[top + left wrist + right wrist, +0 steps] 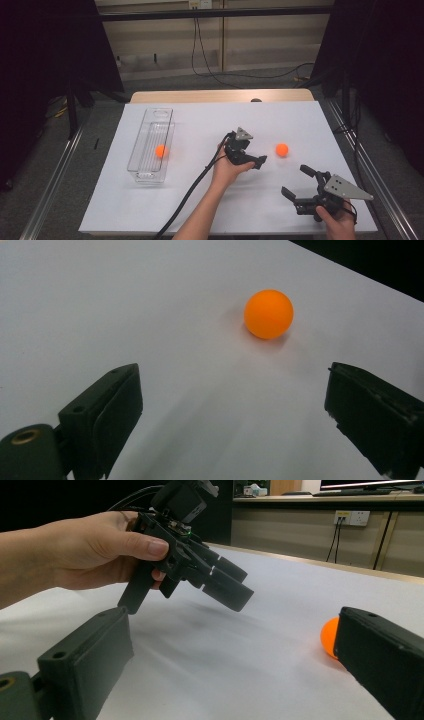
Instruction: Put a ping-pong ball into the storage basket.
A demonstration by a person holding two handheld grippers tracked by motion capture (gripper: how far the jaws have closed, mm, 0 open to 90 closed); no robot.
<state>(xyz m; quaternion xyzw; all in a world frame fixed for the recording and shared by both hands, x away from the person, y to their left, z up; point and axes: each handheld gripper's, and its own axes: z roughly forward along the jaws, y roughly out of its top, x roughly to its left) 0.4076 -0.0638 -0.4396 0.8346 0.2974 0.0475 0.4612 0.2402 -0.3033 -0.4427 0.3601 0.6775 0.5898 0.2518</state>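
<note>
Two orange balls lie in the scene: one orange ball (282, 149) rests on the white table (200, 200) right of centre, and a second orange ball (160, 151) sits inside the clear plastic tray (150, 145) at the left side of the table.

The left hand-held gripper (247, 159) is held near the middle of the table by the person's left hand (227, 167), its jaws pointing right toward the loose ball, which lies just beyond them and apart from them. In the left gripper view the jaws are spread wide, with nothing between them, and the orange ball (268, 313) rests on the table farther ahead, between the lines of the two jaws and a little toward the right one.

The right hand-held gripper (299, 182) is at the near right of the table, held by the right hand (337, 220), with a grey three-cornered plate (345, 187) on top. Its jaws are spread too and hold nothing. In the right gripper view the ball (330, 636) peeks out beside the right jaw, partly hidden by it, and the left hand-held gripper (227, 582) hangs above the table, gripped by the left hand (95, 550).

A black cable (187, 200) trails from the left hand-held gripper toward the near edge.
</note>
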